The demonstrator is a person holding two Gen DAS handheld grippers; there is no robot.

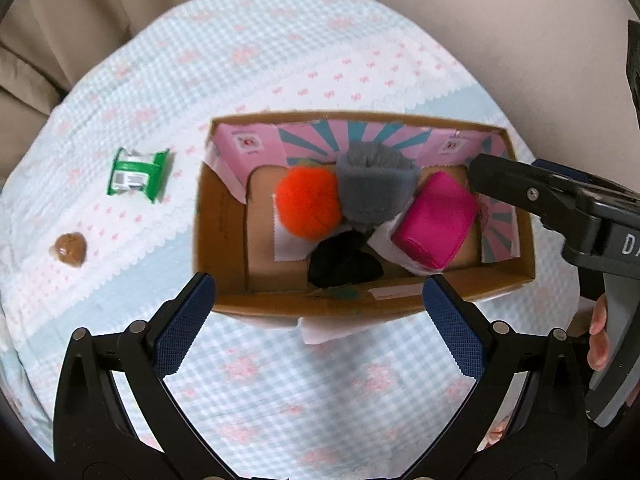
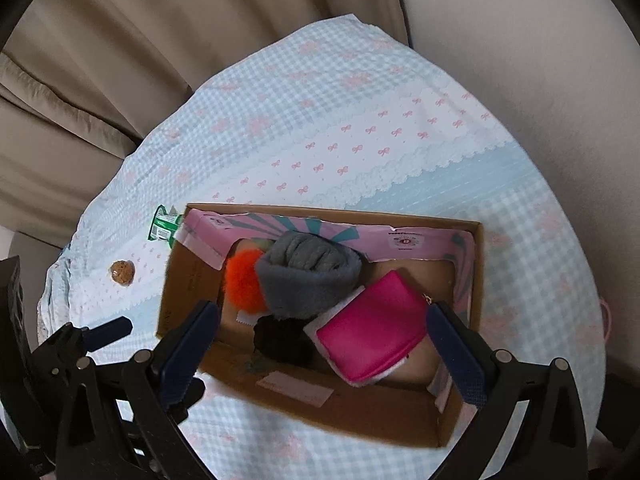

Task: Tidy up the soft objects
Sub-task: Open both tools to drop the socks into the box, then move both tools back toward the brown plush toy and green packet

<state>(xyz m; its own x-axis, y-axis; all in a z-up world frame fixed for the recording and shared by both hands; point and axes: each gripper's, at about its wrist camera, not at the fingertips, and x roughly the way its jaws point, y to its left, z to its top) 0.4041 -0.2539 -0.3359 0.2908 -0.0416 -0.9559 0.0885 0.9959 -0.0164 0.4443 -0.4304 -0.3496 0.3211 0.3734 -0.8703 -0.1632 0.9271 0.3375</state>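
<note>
I am holding both hand-held grippers released and empty: the left hand-held gripper (image 1: 320, 312) and the right hand-held gripper (image 2: 324, 344) are hovering over the cardboard box (image 1: 224, 216), which is lying just ahead, long axis crosswise. Inside are sitting one orange pompom (image 1: 308, 204), one grey roll (image 1: 372, 188), one pink pouch (image 1: 436, 220) and one black bundle (image 1: 344, 264).

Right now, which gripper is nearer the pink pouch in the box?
Right. The right gripper hangs open directly over the pink pouch; the left gripper hovers open by the box's near wall, short of it.
</note>
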